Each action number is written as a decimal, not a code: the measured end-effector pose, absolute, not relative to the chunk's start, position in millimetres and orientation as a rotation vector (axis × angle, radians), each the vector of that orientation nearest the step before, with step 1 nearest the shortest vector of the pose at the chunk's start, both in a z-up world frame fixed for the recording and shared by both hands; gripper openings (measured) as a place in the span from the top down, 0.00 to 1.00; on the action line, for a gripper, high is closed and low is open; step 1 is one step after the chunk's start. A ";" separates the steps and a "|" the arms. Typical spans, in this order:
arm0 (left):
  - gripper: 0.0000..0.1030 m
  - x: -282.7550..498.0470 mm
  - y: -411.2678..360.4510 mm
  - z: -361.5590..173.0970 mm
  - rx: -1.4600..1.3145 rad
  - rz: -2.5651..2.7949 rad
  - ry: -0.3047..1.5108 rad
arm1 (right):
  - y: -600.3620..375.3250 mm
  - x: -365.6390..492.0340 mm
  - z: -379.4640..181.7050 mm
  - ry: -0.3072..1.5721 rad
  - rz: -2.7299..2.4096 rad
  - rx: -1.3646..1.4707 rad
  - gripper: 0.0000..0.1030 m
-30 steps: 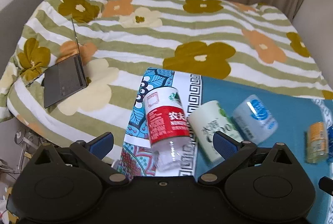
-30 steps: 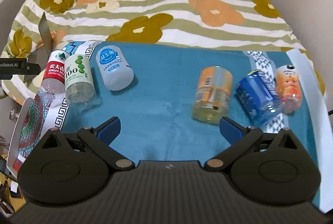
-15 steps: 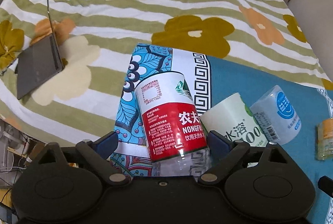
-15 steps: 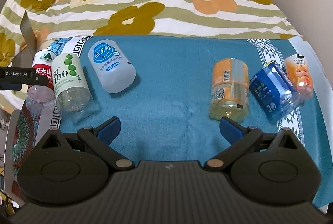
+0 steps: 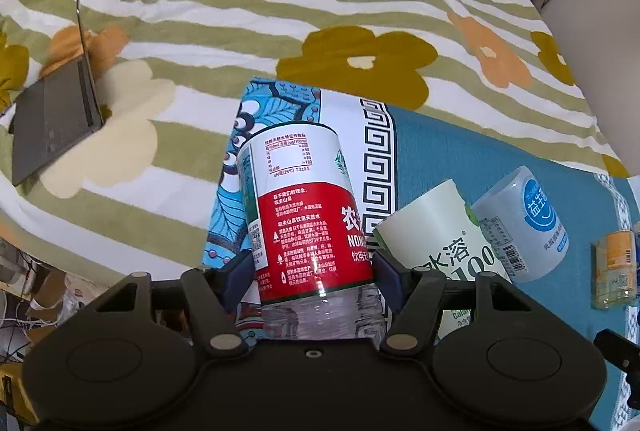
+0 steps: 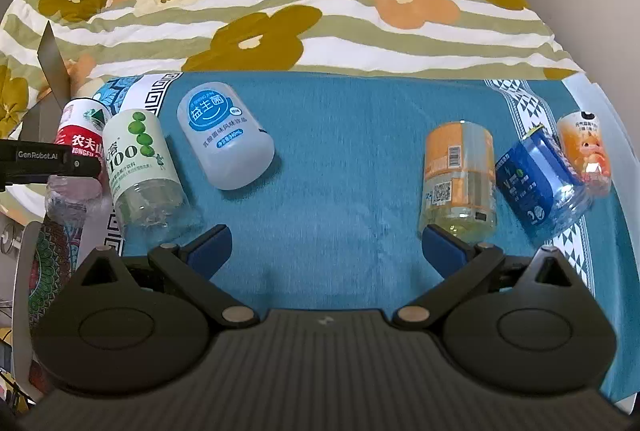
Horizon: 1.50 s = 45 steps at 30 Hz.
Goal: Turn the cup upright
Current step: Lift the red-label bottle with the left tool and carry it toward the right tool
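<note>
The red cup (image 5: pixel 308 227) is showing as a clear plastic bottle-shaped vessel wrapped in a red and white label with printed text; its clear ribbed end is lying nearest the left camera, its white-banded end is pointing toward 12 o'clock; its long axis is running from 6 to 12 o'clock, tilted slightly toward 11. It is lying on its side at the left edge of the blue mat (image 6: pixel 352 151) on the bed (image 5: pixel 280 11); the left hand-held gripper (image 5: pixel 314 271) is clamping it, both blue pads pressing on the label's sides. In the right wrist view the same cup (image 6: pixel 82 143) is sitting at 9 o'clock, partly hidden.

The green cup (image 5: pixel 440 235) is lying just beside it at 3 o'clock, touching or nearly so; the white cup (image 5: pixel 524 223) is lying further along.

The right hand-held gripper (image 6: pixel 326 249) is hovering over bare mat with fingers wide apart, gripping nothing; the orange cup (image 6: pixel 458 175) is lying near its right finger; a laptop (image 5: pixel 56 123) is resting on the bed at 10 o'clock.
</note>
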State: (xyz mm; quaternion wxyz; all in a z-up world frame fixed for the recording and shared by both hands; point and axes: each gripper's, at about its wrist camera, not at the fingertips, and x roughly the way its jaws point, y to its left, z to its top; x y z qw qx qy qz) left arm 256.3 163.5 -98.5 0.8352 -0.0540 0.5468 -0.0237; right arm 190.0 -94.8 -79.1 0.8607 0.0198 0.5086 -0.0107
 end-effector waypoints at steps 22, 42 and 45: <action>0.33 140.2 51.5 -30.0 -0.047 -0.082 1.040 | -189.7 108.0 -39.5 0.963 0.055 0.049 0.00; 0.33 89.6 -98.7 -100.3 0.050 -0.275 1.125 | -293.1 31.7 -71.3 1.013 0.008 0.082 0.00; 0.33 90.9 -105.6 -108.6 0.051 -0.284 1.147 | -299.0 28.0 -76.8 1.026 0.001 0.082 0.00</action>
